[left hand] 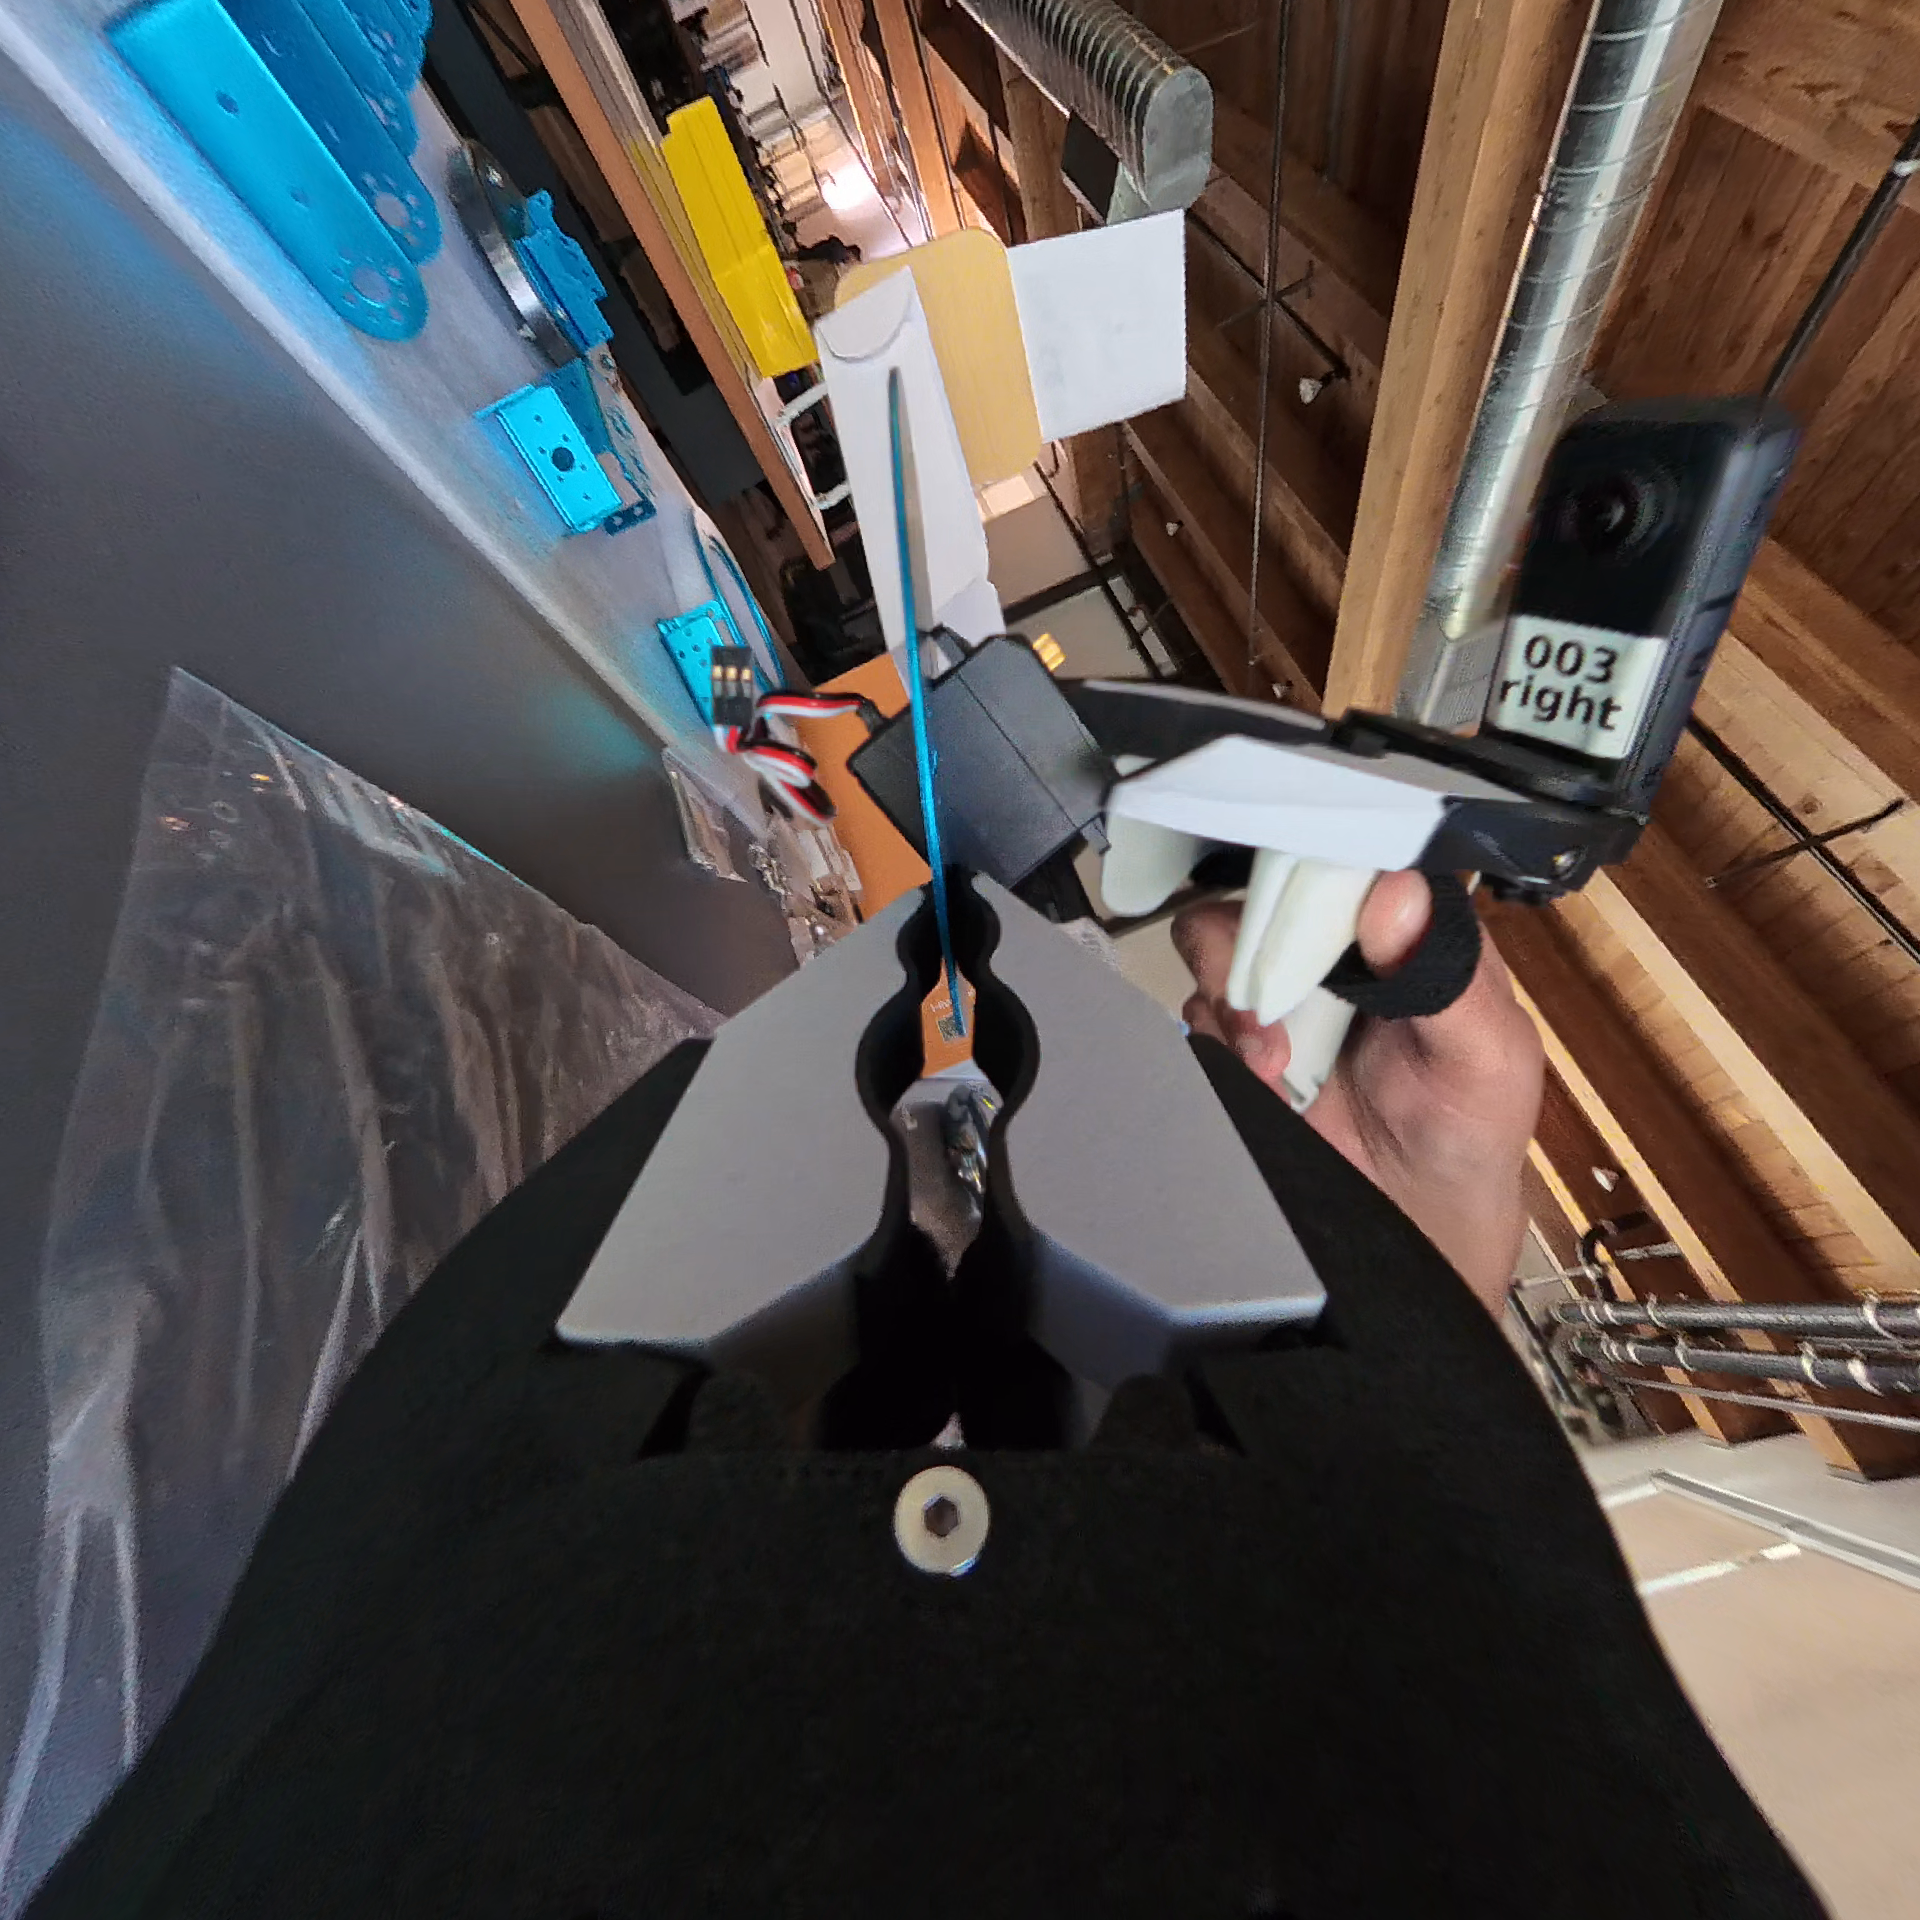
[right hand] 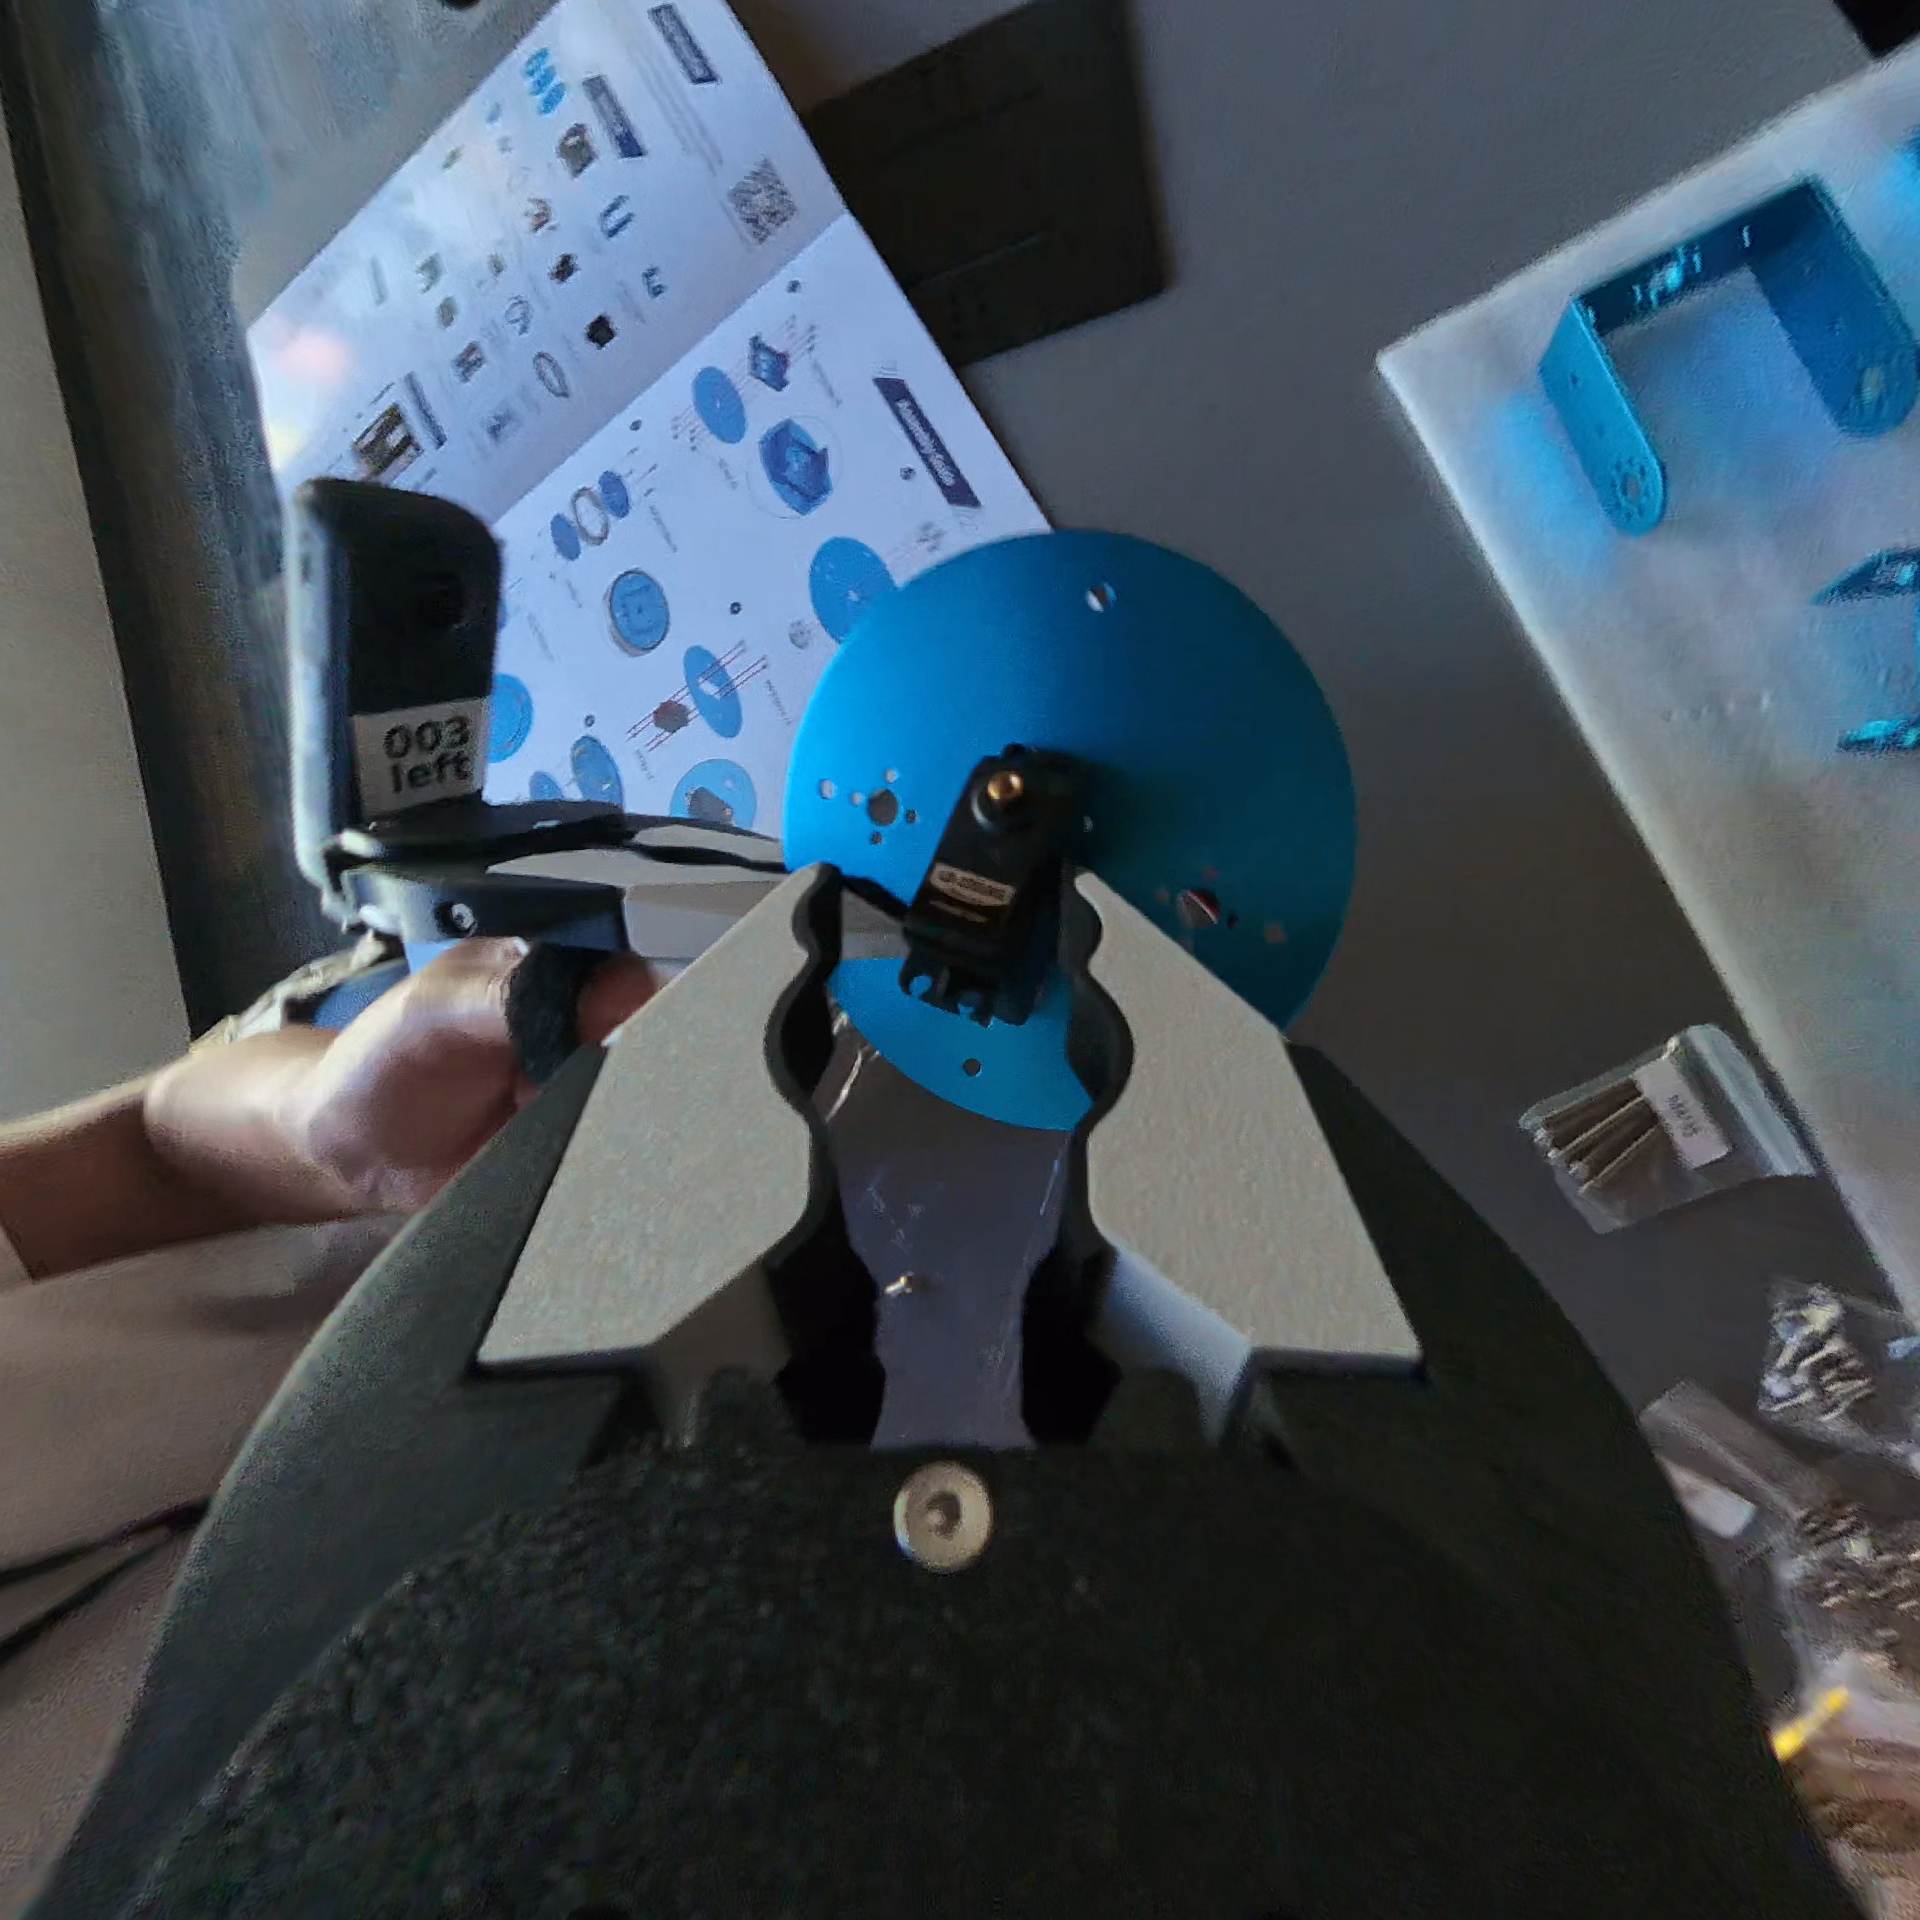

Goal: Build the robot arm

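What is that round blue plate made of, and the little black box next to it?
The round blue plate looks like thin metal, probably coloured aluminium: it has a smooth matte sheen, clean drilled holes and, edge-on in the left wrist view, a very thin rim. The little black box looks like moulded plastic, matte with sharp corners, with a small brass-coloured shaft on top. The right tongs hold it.

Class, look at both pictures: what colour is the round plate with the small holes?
Bright blue. The round plate shows best in the right wrist view; the left wrist view shows only its thin edge.
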The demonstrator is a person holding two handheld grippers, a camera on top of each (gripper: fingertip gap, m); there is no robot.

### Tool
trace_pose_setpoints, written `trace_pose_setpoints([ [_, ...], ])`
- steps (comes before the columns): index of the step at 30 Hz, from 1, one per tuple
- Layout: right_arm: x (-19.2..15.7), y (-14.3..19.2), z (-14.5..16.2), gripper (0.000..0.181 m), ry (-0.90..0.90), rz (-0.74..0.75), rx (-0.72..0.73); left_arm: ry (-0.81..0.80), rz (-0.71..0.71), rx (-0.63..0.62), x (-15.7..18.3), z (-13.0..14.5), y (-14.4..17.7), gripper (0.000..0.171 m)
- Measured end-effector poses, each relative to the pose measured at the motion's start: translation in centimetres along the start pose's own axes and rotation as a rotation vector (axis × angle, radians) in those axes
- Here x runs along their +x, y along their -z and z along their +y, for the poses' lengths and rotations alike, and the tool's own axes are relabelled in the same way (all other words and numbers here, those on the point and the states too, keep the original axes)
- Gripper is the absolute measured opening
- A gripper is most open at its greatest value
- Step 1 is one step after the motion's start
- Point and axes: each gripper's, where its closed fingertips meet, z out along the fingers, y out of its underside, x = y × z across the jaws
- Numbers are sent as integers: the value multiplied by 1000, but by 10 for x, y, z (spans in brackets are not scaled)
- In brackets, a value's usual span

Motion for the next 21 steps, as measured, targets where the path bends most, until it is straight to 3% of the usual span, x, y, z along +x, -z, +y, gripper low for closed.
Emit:
trace_pose_setpoints([
  [3, 1, 19, -9, 58, 243, 47, -24, -22, 28, -68, 5, 1, 5, 0],
  [6, -28, 28, 3, 73, 561, -143, -30, -58, 63, -205, 11, 8, 12, 0],
  [8, -29, 25, 15, 69, 710, -182, -63, -93, 59, -268, 13, 9, 17, 0],
  [13, -31, 20, 17, 66, 784, -247, -47, -114, 50, -364, 11, 10, 28, 0],
  [16, -29, 11, 21, 71, 809, -264, -127, -106, 69, -402, 14, 12, 30, 0],
  [21, -22, -4, 23, 55, 870, -213, -195, -74, 57, -411, 7, 9, 27, 0],
])
